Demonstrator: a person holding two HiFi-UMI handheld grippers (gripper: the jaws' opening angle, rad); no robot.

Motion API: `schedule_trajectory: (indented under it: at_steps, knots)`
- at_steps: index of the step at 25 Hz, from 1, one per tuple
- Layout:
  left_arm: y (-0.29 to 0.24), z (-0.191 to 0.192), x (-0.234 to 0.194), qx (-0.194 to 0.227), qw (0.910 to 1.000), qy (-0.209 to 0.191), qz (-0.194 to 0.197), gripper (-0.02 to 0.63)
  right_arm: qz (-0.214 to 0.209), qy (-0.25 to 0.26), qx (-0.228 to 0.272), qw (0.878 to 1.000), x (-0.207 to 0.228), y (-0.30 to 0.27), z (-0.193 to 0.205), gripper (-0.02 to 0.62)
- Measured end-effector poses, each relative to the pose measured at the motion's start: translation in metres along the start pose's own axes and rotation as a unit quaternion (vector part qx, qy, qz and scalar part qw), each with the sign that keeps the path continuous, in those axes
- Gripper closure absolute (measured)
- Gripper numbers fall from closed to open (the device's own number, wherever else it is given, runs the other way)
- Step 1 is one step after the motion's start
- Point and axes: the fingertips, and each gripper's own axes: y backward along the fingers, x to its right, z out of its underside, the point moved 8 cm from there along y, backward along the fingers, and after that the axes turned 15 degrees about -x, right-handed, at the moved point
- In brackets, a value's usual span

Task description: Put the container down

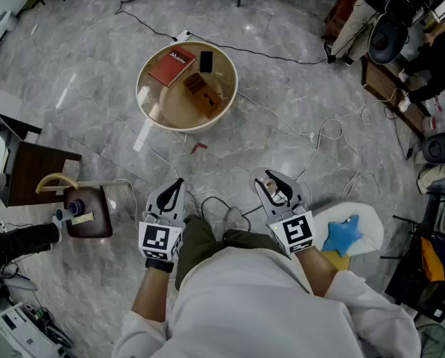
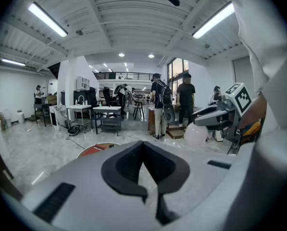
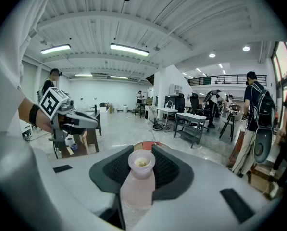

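The right gripper (image 1: 276, 189) gripped a translucent container (image 3: 136, 189), its jaws held fairly wide by it. The left gripper (image 2: 143, 148) was closed and empty. The container lay along the jaws, its open mouth facing forward. Bare floor (image 1: 229, 151) with cables (image 1: 334, 129) lay ahead, then a round table (image 1: 149, 107).

1. My left gripper (image 1: 174, 187) and right gripper (image 1: 270, 183) are light grey with black pads; their cubes carry black-and-white square markers.
2. The container (image 3: 142, 165) is translucent pale pink, with something cream-coloured in its mouth.
3. The floor (image 1: 80, 73) is grey marble with pale veins.
4. The tub (image 1: 142, 95) is cream-tan; in it are a red book (image 1: 172, 66), a black phone (image 1: 206, 61) and a brown box (image 1: 198, 86).
5. The star (image 1: 343, 235) is blue, on a white cushion (image 1: 370, 226).
6. The stool (image 1: 36, 171) is dark brown.
7. My shirt (image 1: 244, 297) is white and my trousers (image 1: 200, 237) are olive.
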Motion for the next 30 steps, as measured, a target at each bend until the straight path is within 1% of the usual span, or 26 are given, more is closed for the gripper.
schedule_trajectory:
  at_steps: [11,16,20,26,30]
  knots:
    - [0.0,-0.006,0.007,0.0,1.0,0.002,-0.008,0.598,-0.008,0.007,0.001,1.0,0.009,0.001,-0.001,0.459]
    - [0.0,-0.008,0.006,0.002,0.9999,0.002,-0.012,0.598,-0.017,-0.017,0.011,1.0,0.014,-0.002,-0.008,0.458]
    - [-0.001,-0.01,0.002,0.003,0.9999,0.003,-0.016,0.598,-0.019,-0.017,0.021,0.999,0.019,-0.01,-0.015,0.459]
    - [-0.015,-0.002,-0.024,-0.007,0.9998,0.016,-0.005,0.598,-0.021,-0.015,0.007,1.0,0.02,-0.043,-0.028,0.458]
    - [-0.033,-0.007,-0.068,-0.003,0.9998,0.015,0.012,0.598,-0.008,-0.018,0.002,1.0,0.017,-0.08,-0.052,0.457]
